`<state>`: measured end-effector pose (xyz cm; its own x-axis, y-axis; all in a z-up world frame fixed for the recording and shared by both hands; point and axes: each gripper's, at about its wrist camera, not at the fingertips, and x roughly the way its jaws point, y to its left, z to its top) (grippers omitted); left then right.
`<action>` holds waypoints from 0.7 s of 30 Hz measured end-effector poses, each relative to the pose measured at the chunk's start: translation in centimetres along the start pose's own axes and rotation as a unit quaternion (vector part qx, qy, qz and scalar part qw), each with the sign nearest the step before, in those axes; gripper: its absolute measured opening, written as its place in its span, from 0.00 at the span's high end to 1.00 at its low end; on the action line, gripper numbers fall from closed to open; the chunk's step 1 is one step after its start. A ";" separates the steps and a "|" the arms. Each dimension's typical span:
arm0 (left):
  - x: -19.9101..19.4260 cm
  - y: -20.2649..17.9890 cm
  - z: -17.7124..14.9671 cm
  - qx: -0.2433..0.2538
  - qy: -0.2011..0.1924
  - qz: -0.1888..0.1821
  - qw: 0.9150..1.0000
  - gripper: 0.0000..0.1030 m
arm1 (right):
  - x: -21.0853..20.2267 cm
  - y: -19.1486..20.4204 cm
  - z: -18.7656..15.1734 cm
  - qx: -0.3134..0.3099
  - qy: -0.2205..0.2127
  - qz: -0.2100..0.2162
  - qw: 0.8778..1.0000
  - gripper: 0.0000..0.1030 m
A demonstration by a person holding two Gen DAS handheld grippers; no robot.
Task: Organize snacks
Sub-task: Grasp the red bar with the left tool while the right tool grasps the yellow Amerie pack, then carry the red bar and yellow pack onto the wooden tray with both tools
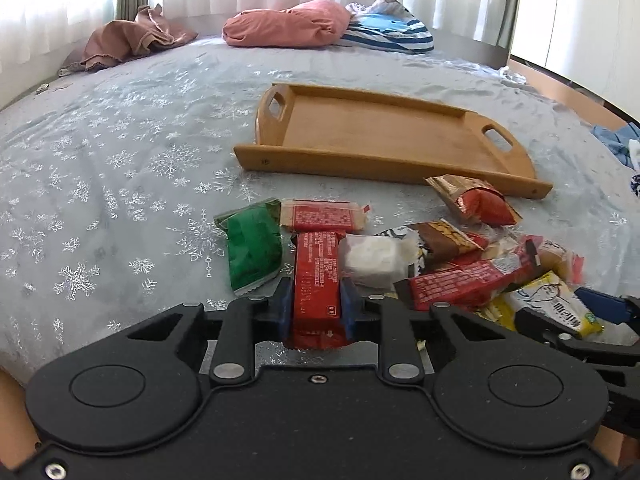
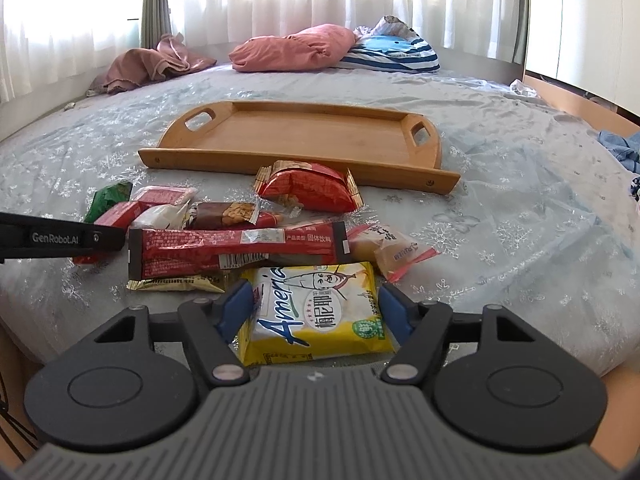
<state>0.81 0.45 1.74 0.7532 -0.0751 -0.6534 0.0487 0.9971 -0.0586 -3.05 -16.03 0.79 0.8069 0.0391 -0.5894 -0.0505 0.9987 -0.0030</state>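
A heap of wrapped snacks lies on the grey snowflake bedspread in front of a wooden tray (image 1: 360, 166) (image 2: 280, 162) with nothing in it. My left gripper (image 1: 316, 300) is shut on a red snack bar (image 1: 318, 264), with a blue pad on each side of its near end. Its black arm (image 2: 60, 238) shows at the left edge of the right wrist view. My right gripper (image 2: 316, 308) grips a yellow snack packet (image 2: 316, 312) (image 1: 552, 300) that lies flat on the bed, its blue pads against both side edges.
Around the held items lie a green packet (image 1: 252, 248), a white packet (image 1: 376, 258), a long red sachet (image 2: 236, 248), a red-and-gold bag (image 2: 310, 190) and other wrappers. Pink pillows (image 1: 288, 24), a striped cushion (image 1: 388, 32) and curtains sit at the far side.
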 end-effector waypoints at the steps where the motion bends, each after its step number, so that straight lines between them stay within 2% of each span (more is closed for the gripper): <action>1: -0.1 -0.1 0.0 0.000 -0.001 0.000 1.000 0.78 | 0.1 0.0 0.0 0.002 0.002 0.001 1.000 0.24; 11: -2.0 -0.2 0.5 -0.005 -0.013 0.000 1.000 0.78 | -0.7 -0.4 0.3 0.019 0.000 0.015 1.000 0.47; 21: -3.3 -0.8 1.5 0.001 -0.035 -0.007 0.999 0.78 | -2.5 -1.2 0.8 0.031 -0.015 0.005 0.999 0.49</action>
<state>-0.75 -0.13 5.03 0.7968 -0.0874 -0.5978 0.0599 0.9960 -0.0657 -4.53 -17.30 2.87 0.8243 0.0498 -0.5639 -0.0231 0.9983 0.0544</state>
